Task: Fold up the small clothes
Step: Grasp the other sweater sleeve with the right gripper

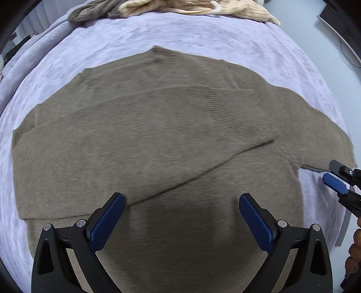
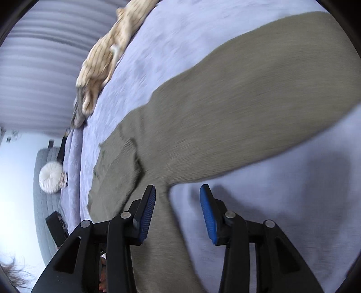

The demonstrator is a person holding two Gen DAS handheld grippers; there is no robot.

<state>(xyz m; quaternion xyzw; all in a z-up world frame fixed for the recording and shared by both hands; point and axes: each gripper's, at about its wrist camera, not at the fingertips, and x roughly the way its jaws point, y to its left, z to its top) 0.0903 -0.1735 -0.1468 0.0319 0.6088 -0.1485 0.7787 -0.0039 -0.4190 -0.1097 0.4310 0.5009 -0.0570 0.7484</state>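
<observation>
A brown knitted sweater (image 1: pixel 158 139) lies flat on the lilac bedspread (image 1: pixel 203 38), its collar toward the far side and one sleeve folded across the body. My left gripper (image 1: pixel 181 200) hovers over the sweater's lower part, open, with nothing between its blue pads. My right gripper (image 1: pixel 336 178) shows at the right edge of the left wrist view, just off the sweater's right sleeve end. In the right wrist view the right gripper (image 2: pixel 178 196) stands open above the sweater (image 2: pixel 225 117) and bedspread (image 2: pixel 282 191), and its pads hold nothing.
A cream striped garment (image 1: pixel 191 6) and a grey-brown one (image 1: pixel 94 11) are heaped at the bed's far edge. The cream garment (image 2: pixel 101 58) also shows in the right wrist view. A round white cushion (image 2: pixel 50 177) lies on a grey quilted surface beside the bed.
</observation>
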